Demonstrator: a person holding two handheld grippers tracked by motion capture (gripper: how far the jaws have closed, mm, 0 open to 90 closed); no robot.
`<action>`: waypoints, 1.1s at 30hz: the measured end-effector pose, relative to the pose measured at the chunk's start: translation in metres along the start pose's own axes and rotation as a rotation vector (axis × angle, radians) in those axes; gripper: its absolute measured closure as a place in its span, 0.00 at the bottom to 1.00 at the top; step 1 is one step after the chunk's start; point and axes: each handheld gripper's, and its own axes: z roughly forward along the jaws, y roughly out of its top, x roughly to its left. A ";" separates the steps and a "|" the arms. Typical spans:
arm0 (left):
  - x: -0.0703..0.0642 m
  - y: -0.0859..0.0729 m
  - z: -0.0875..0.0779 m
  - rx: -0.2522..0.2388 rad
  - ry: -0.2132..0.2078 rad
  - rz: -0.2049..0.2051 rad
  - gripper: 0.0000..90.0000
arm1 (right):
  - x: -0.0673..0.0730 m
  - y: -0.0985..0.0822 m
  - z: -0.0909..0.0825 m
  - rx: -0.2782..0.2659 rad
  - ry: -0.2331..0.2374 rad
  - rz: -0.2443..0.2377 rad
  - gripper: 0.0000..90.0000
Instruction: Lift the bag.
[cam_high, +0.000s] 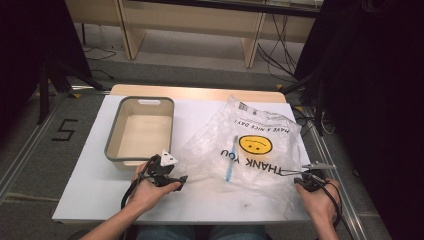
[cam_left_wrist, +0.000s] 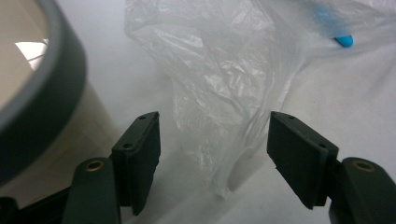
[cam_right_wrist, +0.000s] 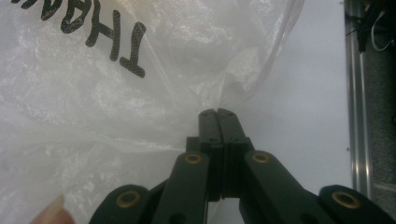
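My high camera looks forward and down over the whole table (cam_high: 90, 200). The left gripper (cam_left_wrist: 215, 158) camera sits very close behind its claw and sees the plastic bag (cam_left_wrist: 219, 84) just ahead. The right gripper (cam_right_wrist: 217, 114) camera is equally near. All three views share this bag.

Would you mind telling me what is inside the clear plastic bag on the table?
Inside the plastic bag lies a blue toothbrush, seen through the film beside the smiley print. Crumpled folds near the bag's edges could cover something small; I cannot tell.
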 end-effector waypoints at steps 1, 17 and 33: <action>0.000 0.000 0.002 0.007 -0.008 0.002 0.43 | -0.001 0.001 0.000 -0.010 -0.001 -0.004 1.00; -0.006 0.006 0.013 0.125 -0.083 0.015 0.98 | 0.001 0.012 0.009 -0.051 -0.002 -0.005 1.00; -0.039 -0.001 -0.003 0.113 -0.165 0.043 0.98 | 0.008 0.038 0.032 -0.134 0.009 -0.043 1.00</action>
